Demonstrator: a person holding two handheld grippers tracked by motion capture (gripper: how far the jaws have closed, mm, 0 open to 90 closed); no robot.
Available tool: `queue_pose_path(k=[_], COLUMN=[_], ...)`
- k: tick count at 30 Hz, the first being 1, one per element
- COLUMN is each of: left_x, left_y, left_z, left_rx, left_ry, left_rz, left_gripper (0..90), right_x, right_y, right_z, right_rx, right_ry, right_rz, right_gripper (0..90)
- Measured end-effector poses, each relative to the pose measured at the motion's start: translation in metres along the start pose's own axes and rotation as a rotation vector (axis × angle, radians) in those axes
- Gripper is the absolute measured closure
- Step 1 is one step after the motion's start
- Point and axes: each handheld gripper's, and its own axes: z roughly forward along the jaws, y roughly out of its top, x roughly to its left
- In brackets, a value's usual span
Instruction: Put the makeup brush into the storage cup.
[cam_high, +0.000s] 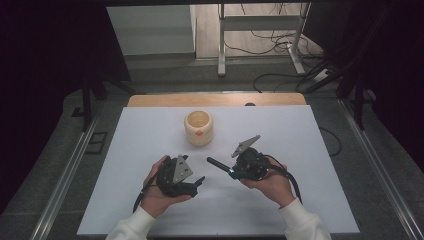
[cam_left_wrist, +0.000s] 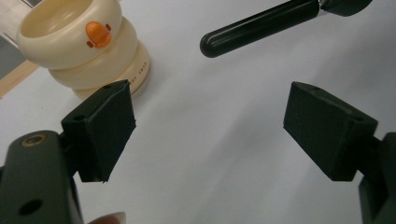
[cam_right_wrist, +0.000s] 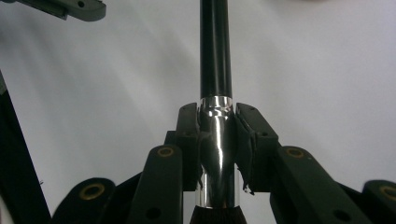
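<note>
High view: a white counter (cam_high: 150, 150) carries a cream ceramic cup with an orange duck-bill face (cam_high: 199, 128), standing upright toward the far middle. The right gripper (cam_high: 235, 171), near and right of centre, has its jaws closed on the silver metal ferrule (cam_right_wrist: 217, 154) of a black-handled brush (cam_high: 218, 165), whose handle points left toward the cup. The left gripper (cam_high: 199, 181), near and left of centre, has its jaws spread wide with nothing between them, above bare counter, well apart from the cup.
</note>
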Motion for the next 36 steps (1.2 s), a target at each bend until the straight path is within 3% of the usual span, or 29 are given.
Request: queue_pose_path(k=[18,36], left_x=[-0.006,-0.014], left_y=[0.009,0.038], left_z=[0.014,0.028], left_rx=[0.020,0.035], left_ry=[-0.013,-0.029], left_rz=[0.049,0.156], left_gripper=[17.3,17.7], right_x=[-0.001,0.001], right_y=[0.000,0.000], right_z=[-0.001,-0.005], right_rx=[-0.007,-0.022], right_ry=[0.005,0.020], right_rz=[0.002,0.004], right_gripper=[72.1,72.1])
